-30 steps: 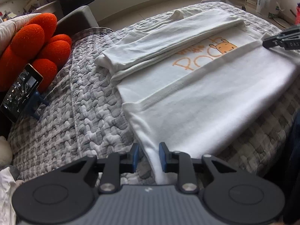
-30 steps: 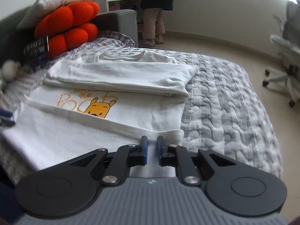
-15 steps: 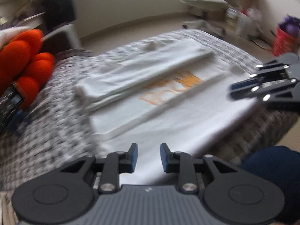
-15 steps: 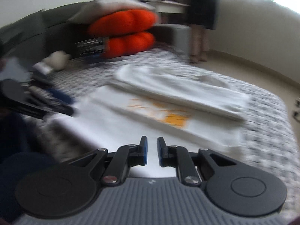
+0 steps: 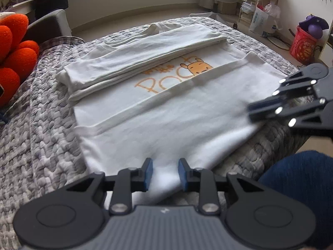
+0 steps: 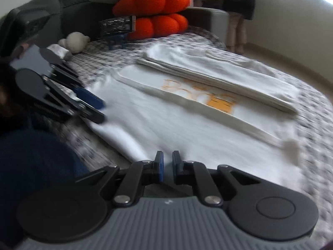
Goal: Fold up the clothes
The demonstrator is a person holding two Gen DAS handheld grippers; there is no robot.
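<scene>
A white T-shirt (image 5: 177, 125) with an orange bear print lies flat on the grey quilted bed (image 5: 41, 135), both long sides folded inward. My left gripper (image 5: 165, 173) hovers at the shirt's near edge, open by a finger's width, with cloth showing behind the gap but not pinched. The right gripper (image 5: 250, 112) hangs just over the shirt's right edge. In the blurred right wrist view the shirt (image 6: 187, 129) fills the middle. There the right gripper (image 6: 168, 162) shows only a narrow slit with nothing in it, and the left gripper (image 6: 102, 110) sits over the far-left hem.
Orange cushions (image 6: 154, 10) and a phone on a stand (image 6: 116, 26) sit at the bed's head beside a small white plush (image 6: 75, 41). A person (image 6: 239, 10) stands beyond the bed. A red basket (image 5: 303, 45) and bags stand on the floor. A blue-clad leg (image 5: 295, 177) is close by.
The left gripper slid from the shirt's near-left corner toward the middle of the near edge. The right gripper swung round to the shirt's near-right edge. Both finger gaps are unchanged; the shirt lies as before.
</scene>
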